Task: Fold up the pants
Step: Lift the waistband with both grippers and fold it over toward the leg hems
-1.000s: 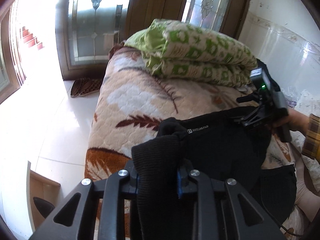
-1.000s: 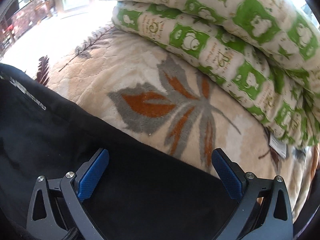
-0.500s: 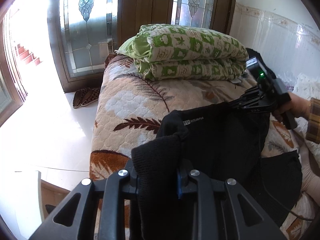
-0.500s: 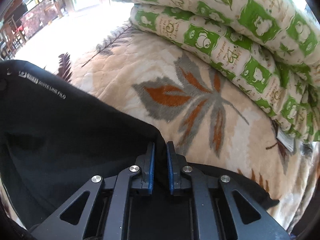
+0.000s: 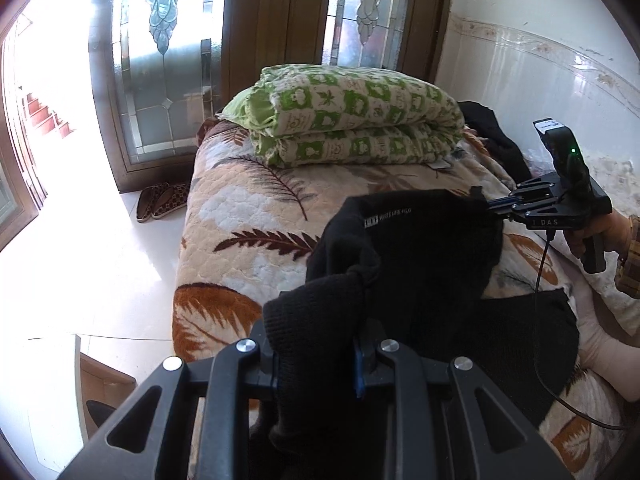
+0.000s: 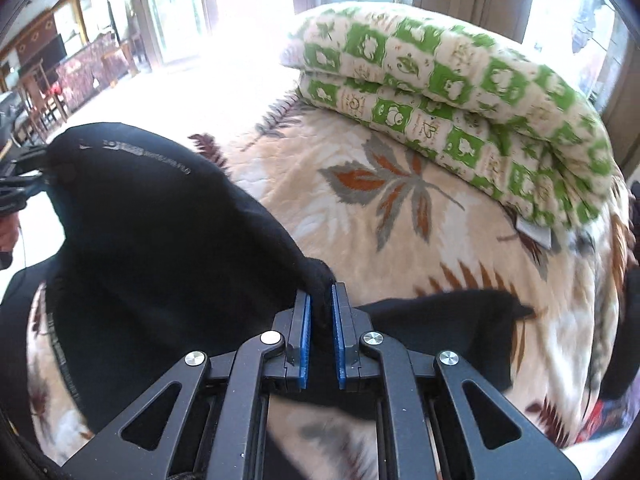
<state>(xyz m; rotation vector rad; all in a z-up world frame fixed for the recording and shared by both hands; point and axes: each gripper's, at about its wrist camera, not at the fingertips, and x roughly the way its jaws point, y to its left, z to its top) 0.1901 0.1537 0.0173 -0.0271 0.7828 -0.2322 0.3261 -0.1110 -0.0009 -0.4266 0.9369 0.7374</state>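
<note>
Black pants (image 5: 420,264) hang stretched between both grippers above a leaf-patterned bed cover (image 5: 248,224). My left gripper (image 5: 316,360) is shut on a thick bunch of the black cloth at the near end. My right gripper (image 5: 490,208), held by a hand at the right, is shut on the far corner of the waistband. In the right wrist view the right gripper (image 6: 320,304) pinches a black fold between its blue pads, and the pants (image 6: 160,232) sag to the left toward the left gripper (image 6: 24,176). The lower part of the pants lies on the bed.
A folded green-and-white quilt (image 5: 352,120) lies at the head of the bed. Another dark garment (image 5: 496,136) sits beside it near the white wall. Slippers (image 5: 160,200) stand on the white floor left of the bed, in front of glass doors.
The right gripper went from wide open over the pants to shut on their edge, then lifted it. Both grippers rose, raising the cloth off the bed.
</note>
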